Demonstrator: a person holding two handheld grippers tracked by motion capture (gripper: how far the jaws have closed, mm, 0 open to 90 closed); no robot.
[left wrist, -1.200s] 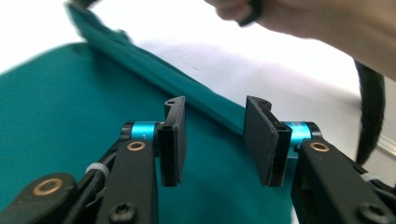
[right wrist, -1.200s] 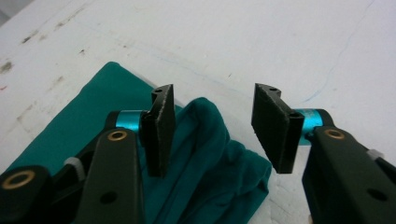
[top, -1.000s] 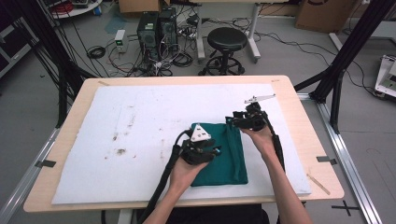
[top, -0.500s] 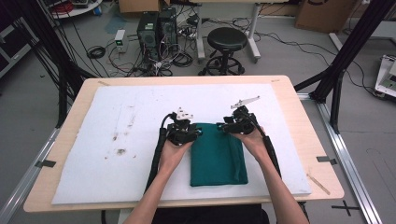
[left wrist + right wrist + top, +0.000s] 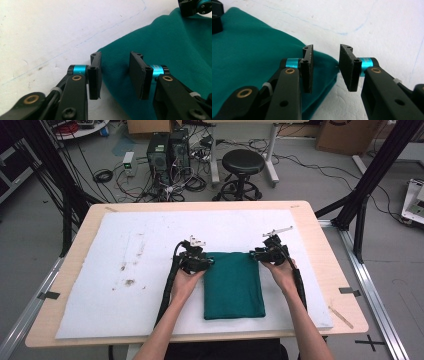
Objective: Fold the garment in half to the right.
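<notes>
Green cloth [image 5: 233,284] unlabelled, left claw [image 5: 209,262] opening, right claw [image 5: 253,254] closing, both ungripped

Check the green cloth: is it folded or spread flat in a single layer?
Folded. The green cloth lies as a neat narrow rectangle on the white mat, and the right gripper view shows stacked layers at its corner.

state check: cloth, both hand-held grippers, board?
Cloth: folded, flat on the board, long side running toward the person.
Left hand-held gripper: at the cloth's far left corner, jaws apart around the edge, just been opening, pads not pressing.
Right hand-held gripper: at the far right corner, jaws just been closing, gap remains, no grip.
Board: white, smudged left of the cloth.
</notes>
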